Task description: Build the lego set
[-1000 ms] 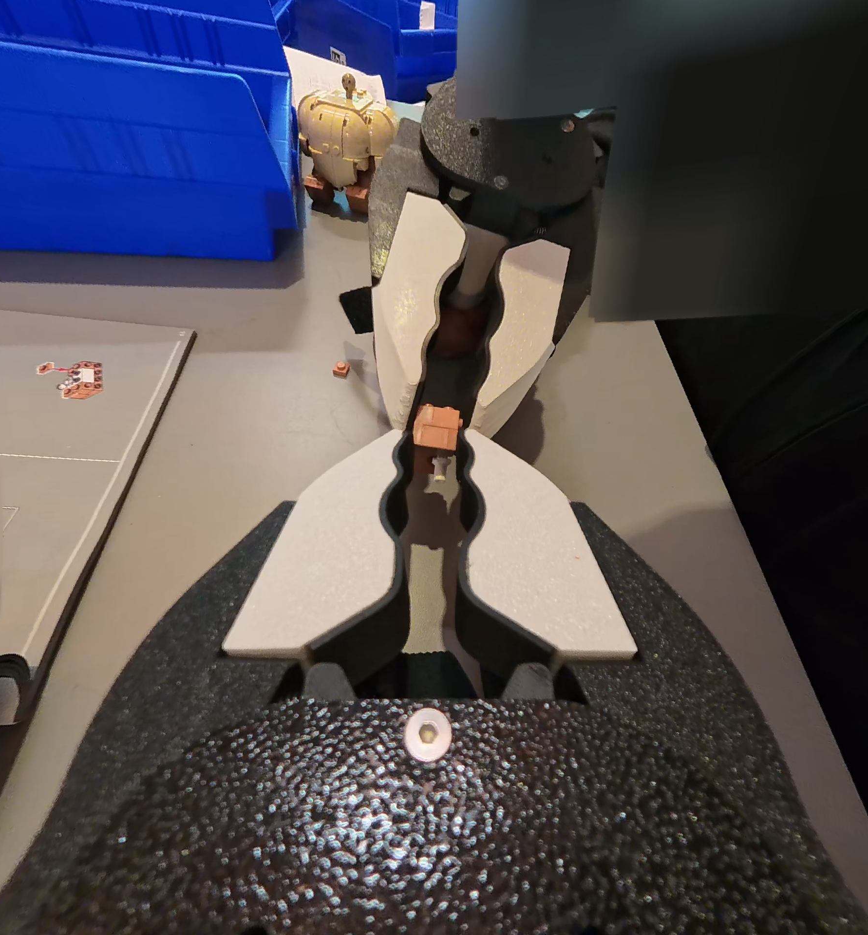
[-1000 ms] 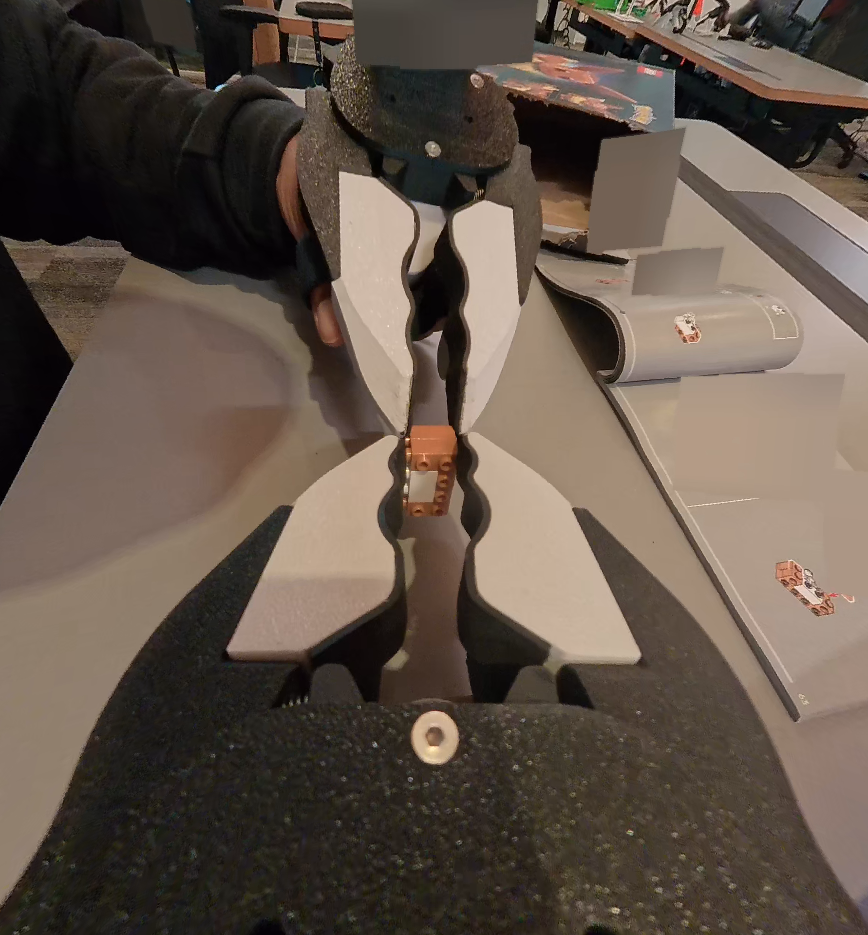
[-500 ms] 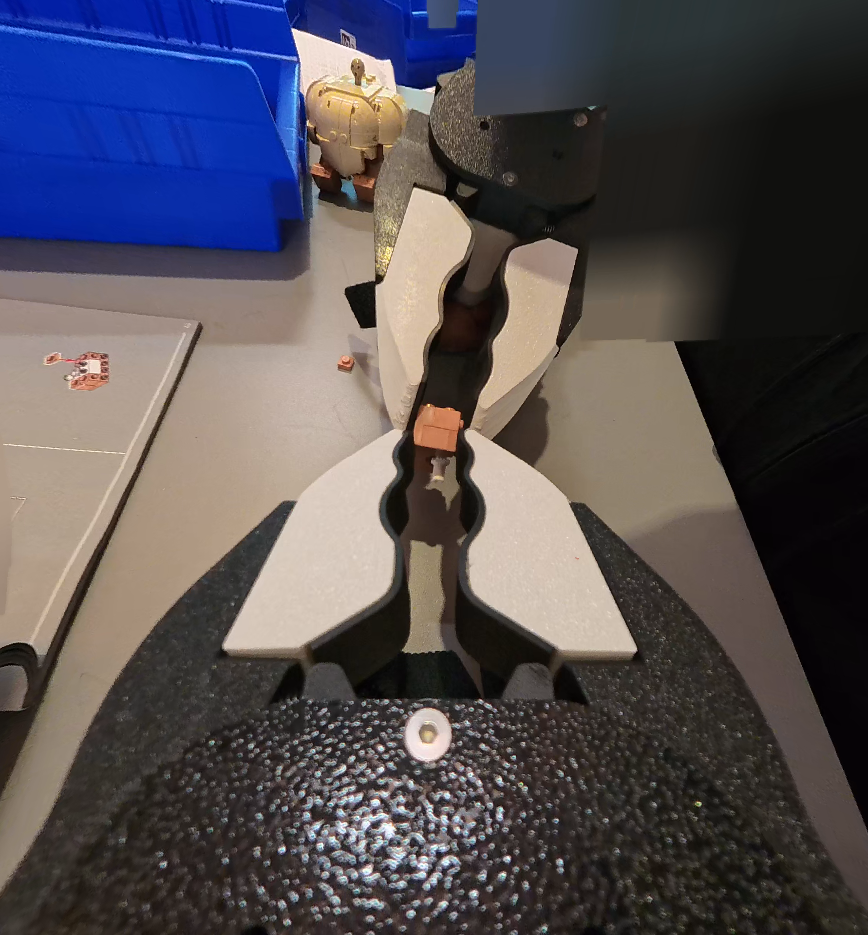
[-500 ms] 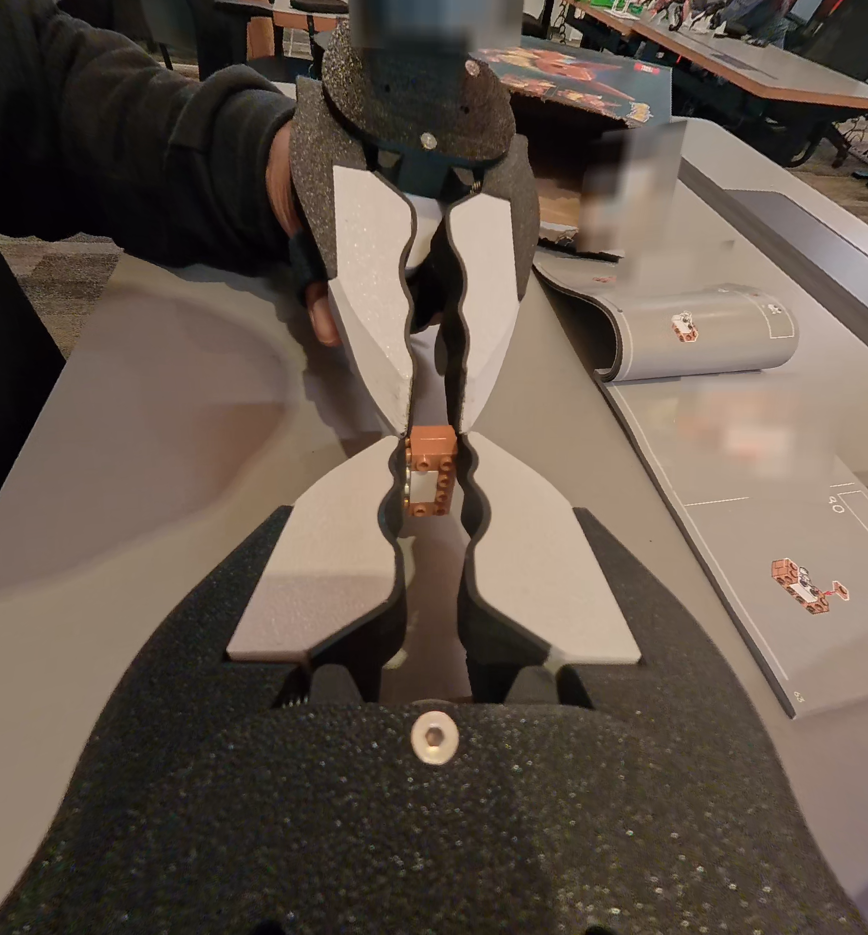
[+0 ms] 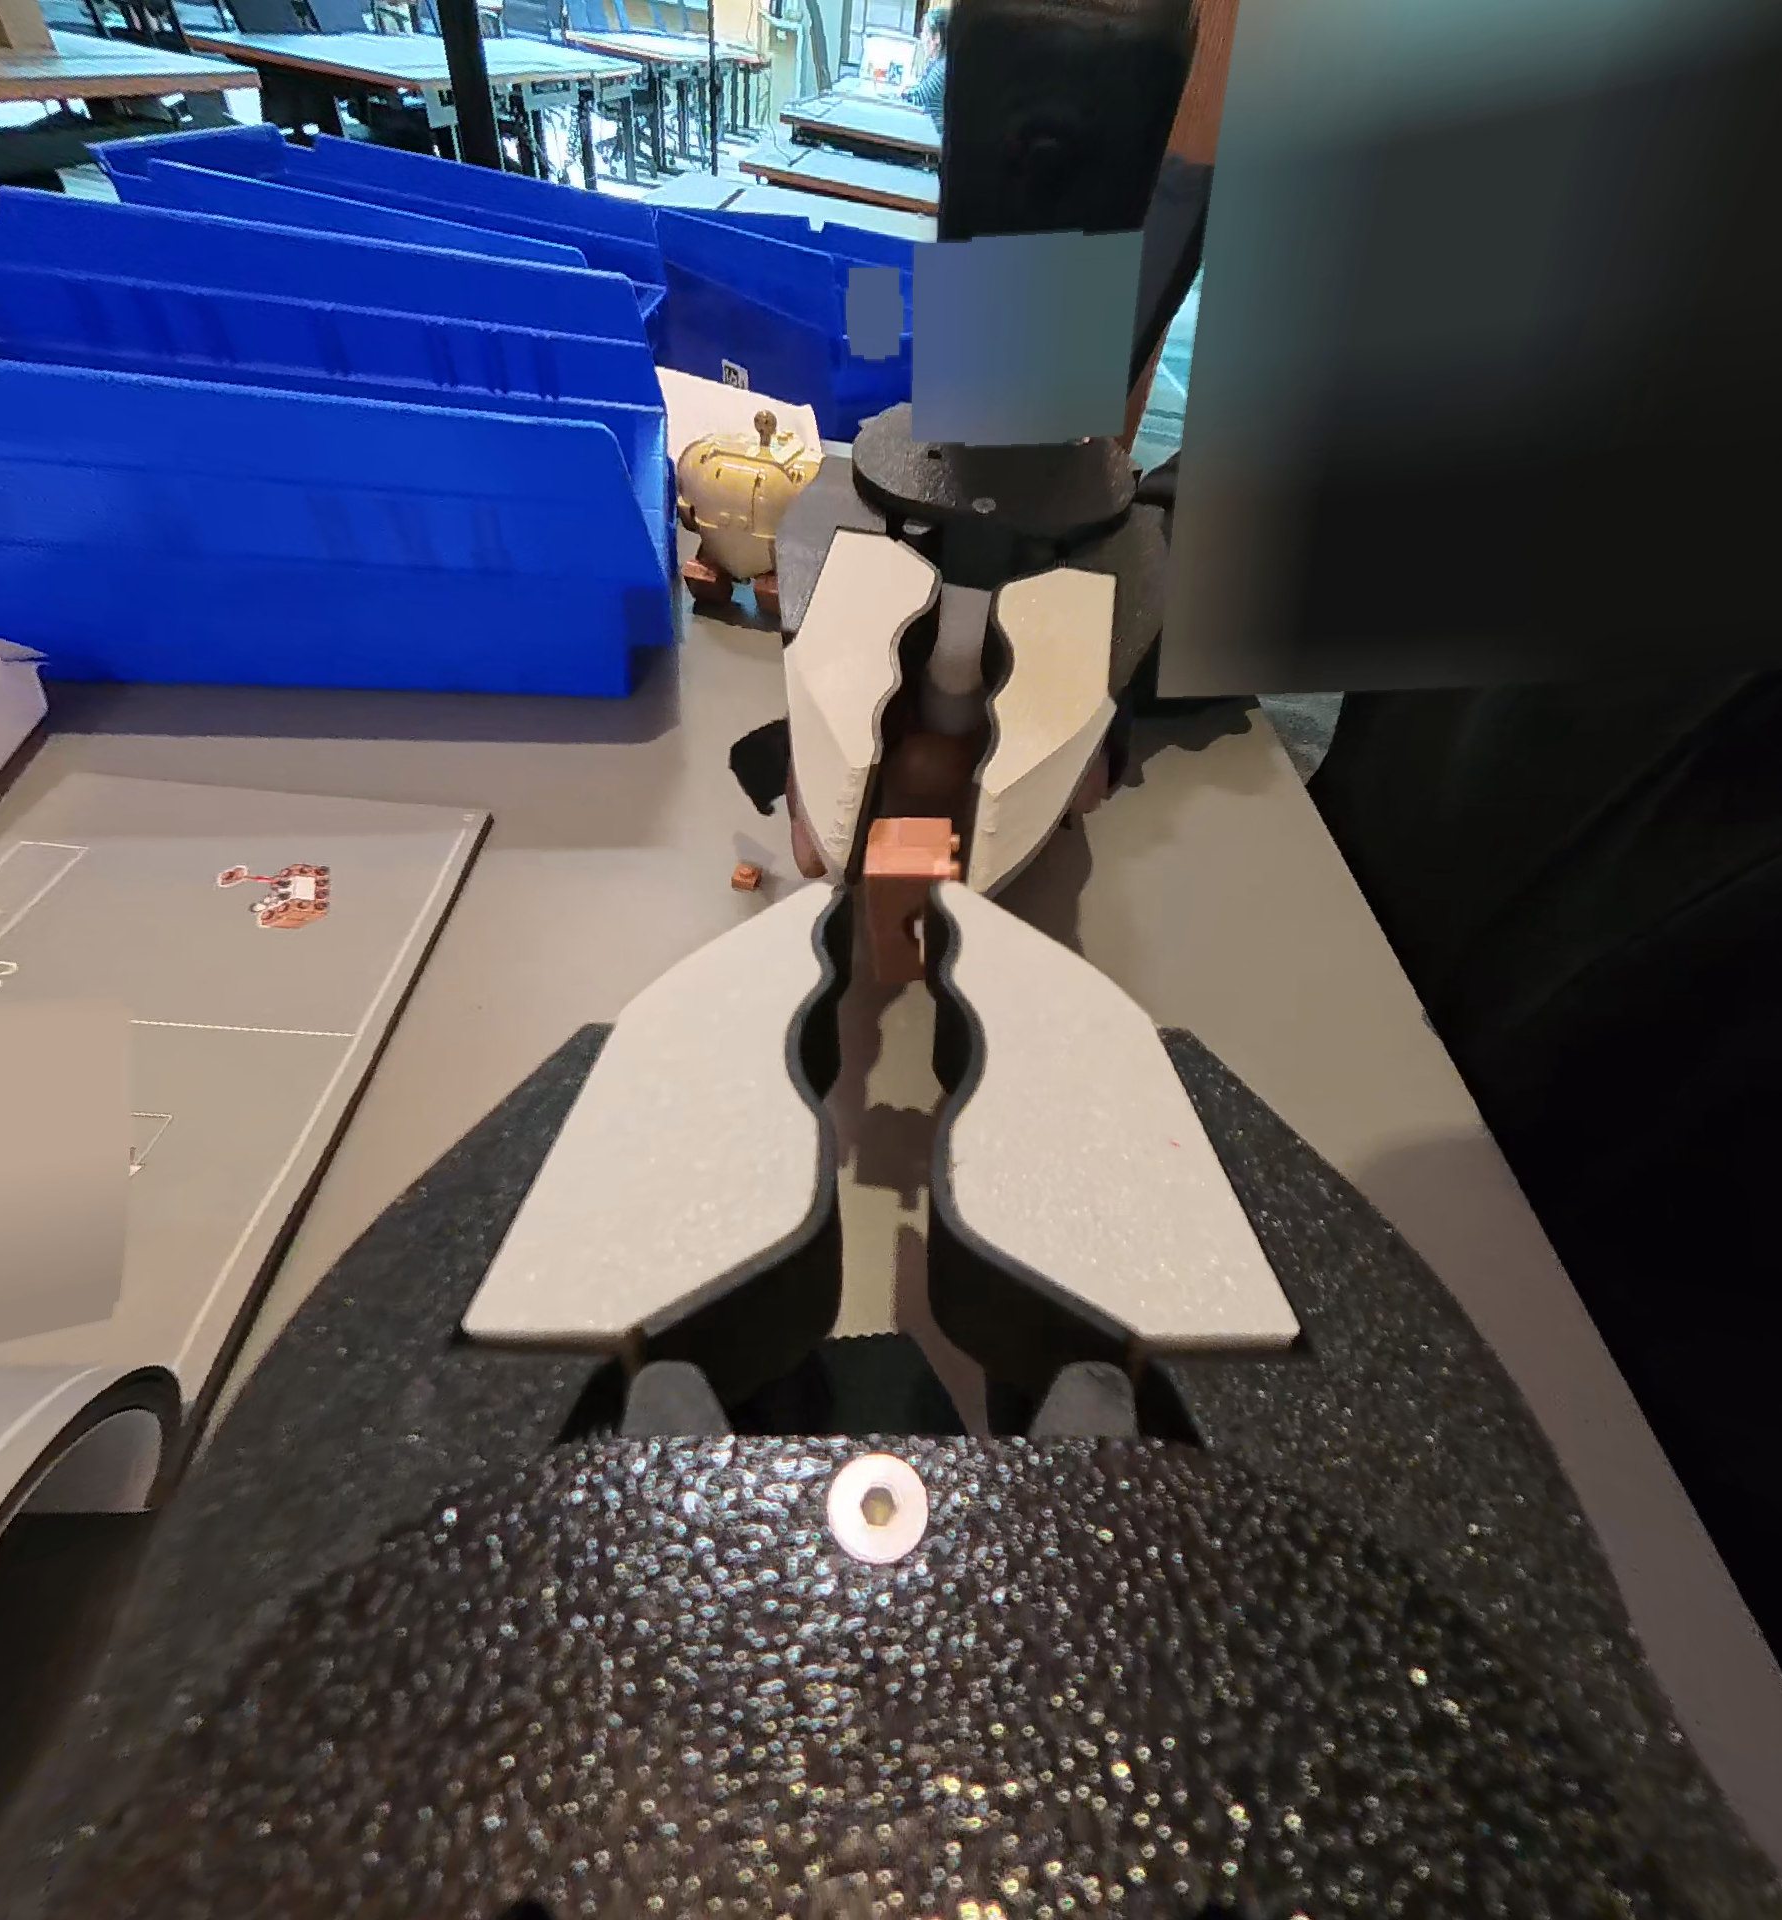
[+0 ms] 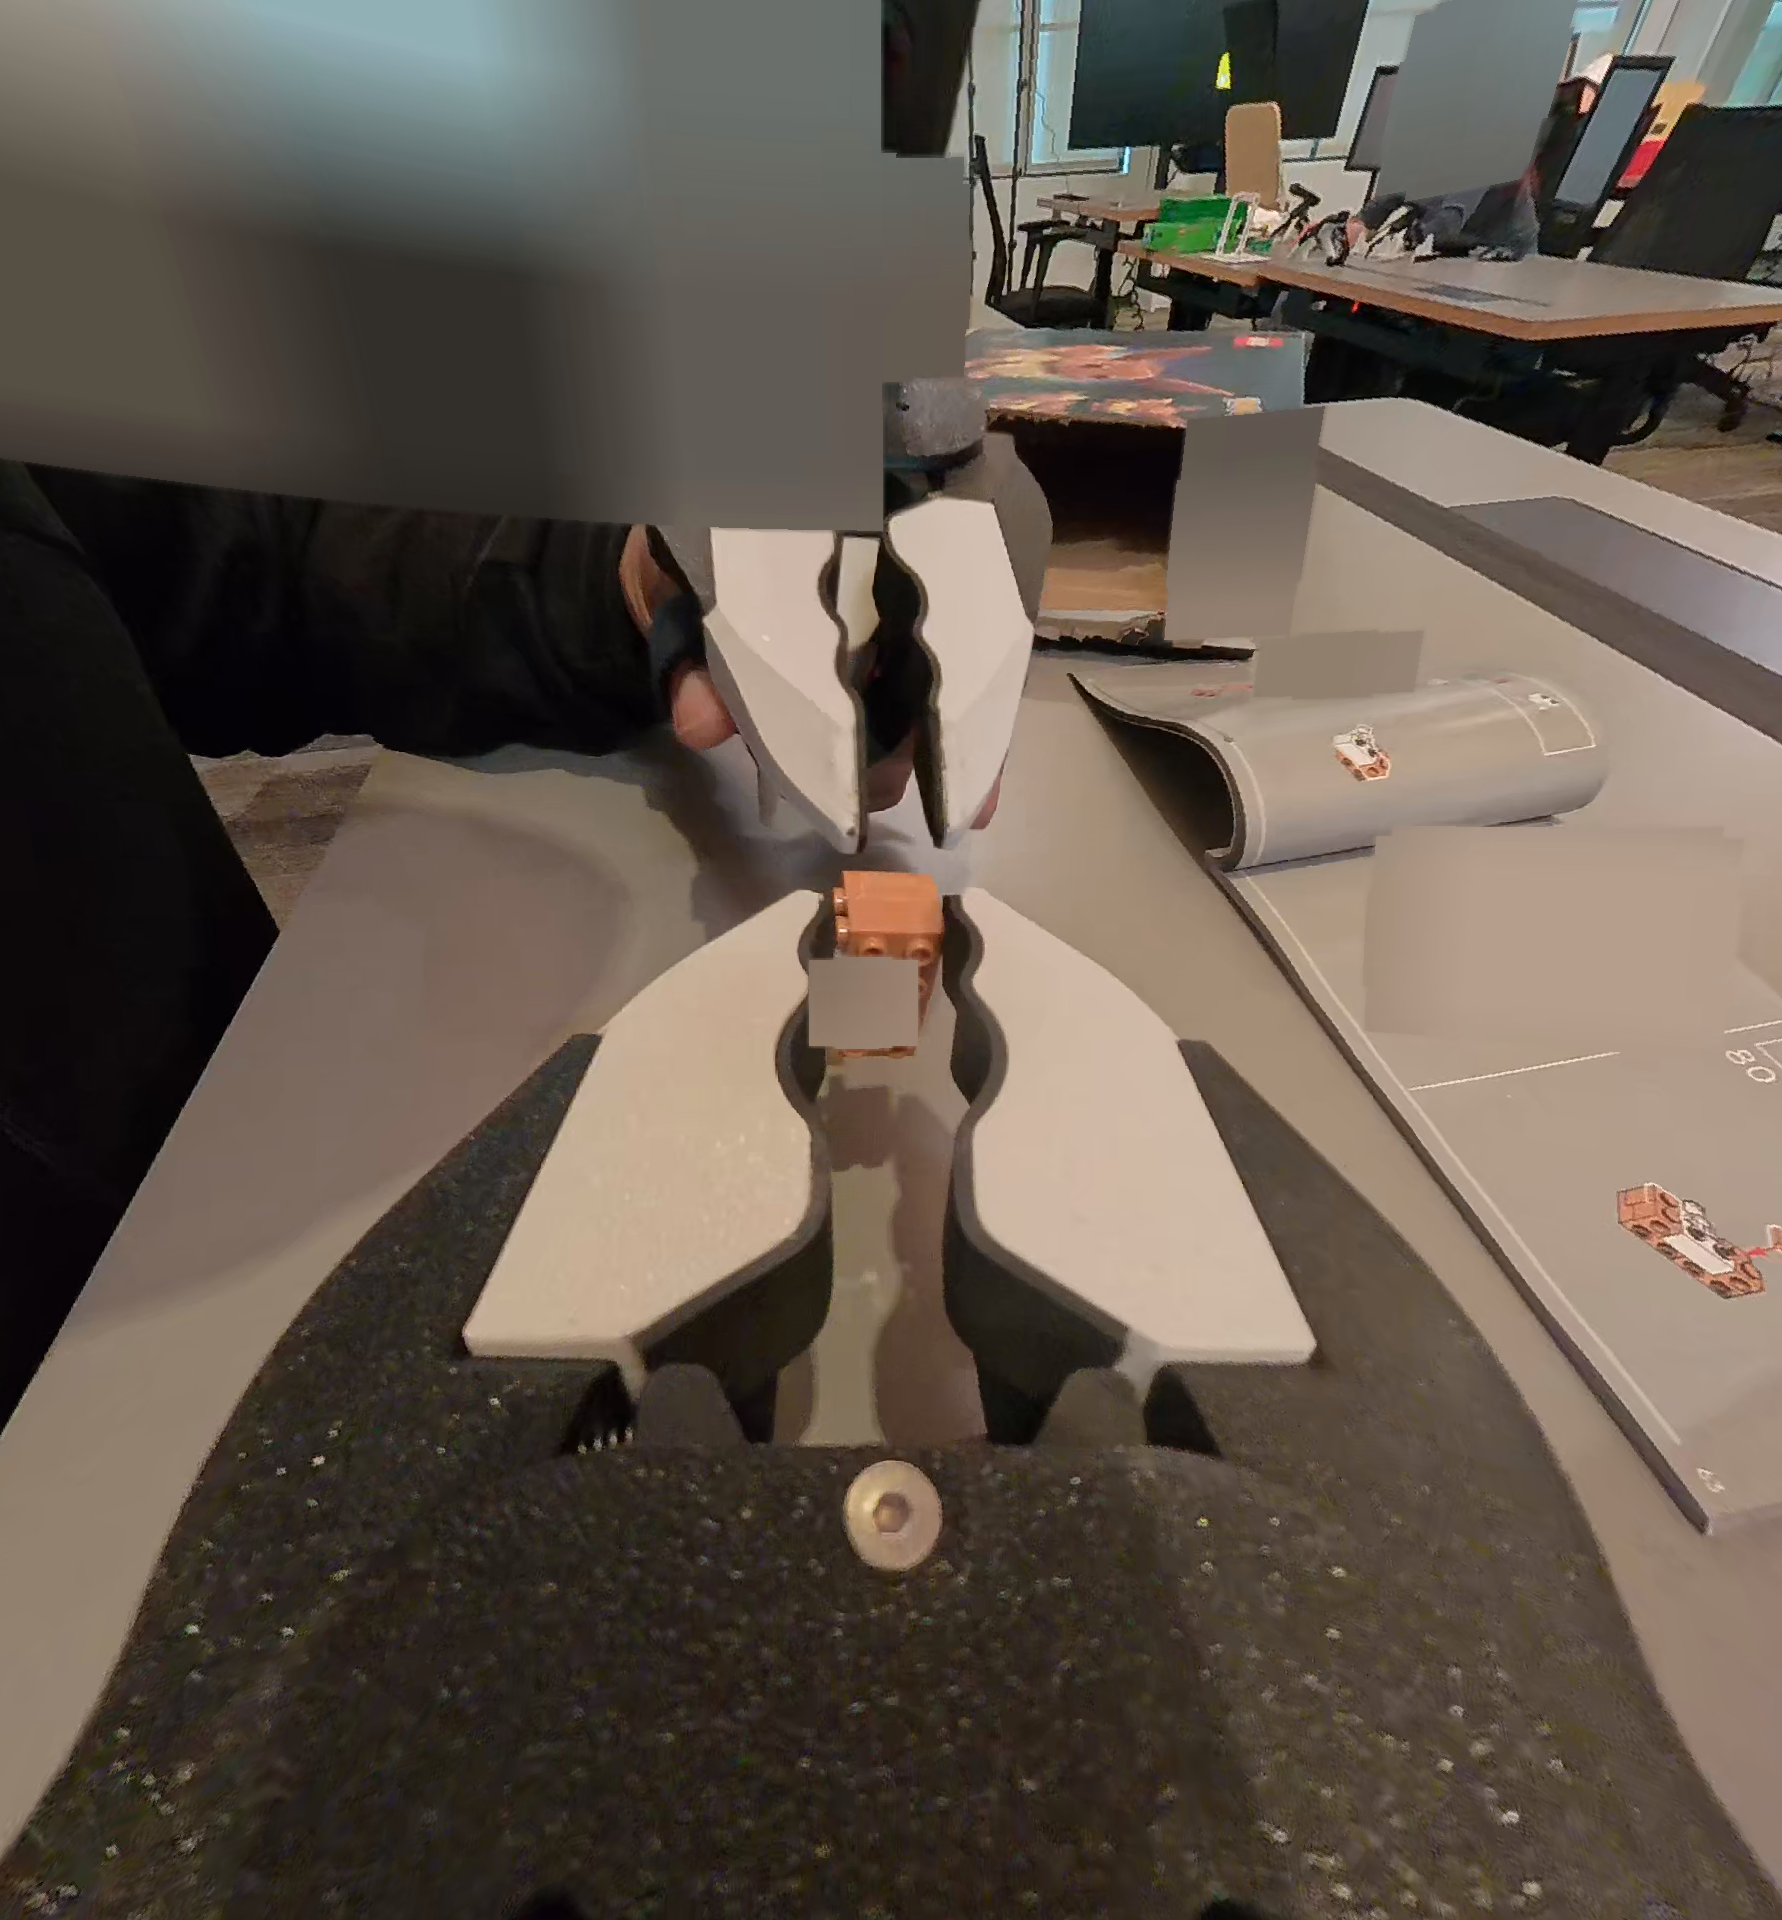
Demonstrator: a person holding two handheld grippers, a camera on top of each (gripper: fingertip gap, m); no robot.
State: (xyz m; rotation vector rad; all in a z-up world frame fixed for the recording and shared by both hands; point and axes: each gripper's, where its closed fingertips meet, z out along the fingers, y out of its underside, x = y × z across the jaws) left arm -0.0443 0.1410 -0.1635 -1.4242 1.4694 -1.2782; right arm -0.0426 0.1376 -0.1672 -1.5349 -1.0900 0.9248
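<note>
Brown brick assembly (image 6: 882, 914) is gripped between the fingertips of the right gripper (image 6: 887, 935), both pads being pressed against its sides. It is held above the grey tabletop (image 5: 575, 790), close to the edge at which the person is seated. Its long axis is laid along the right gripper's fingers, so that one end is pointed at the left gripper (image 5: 882, 899), which is set tip to tip against the right one. The left gripper's fingers are parted only narrowly and nothing is seen between them; a small gap is left between their tips and the near end of the assembly. A small loose brown piece (image 5: 749, 878) is lying on the tabletop just beside, an open booklet (image 5: 243, 987) toward one side edge, and blue bins (image 5: 295, 499) with a rounded tan model (image 5: 752, 494) along the far edge.
</note>
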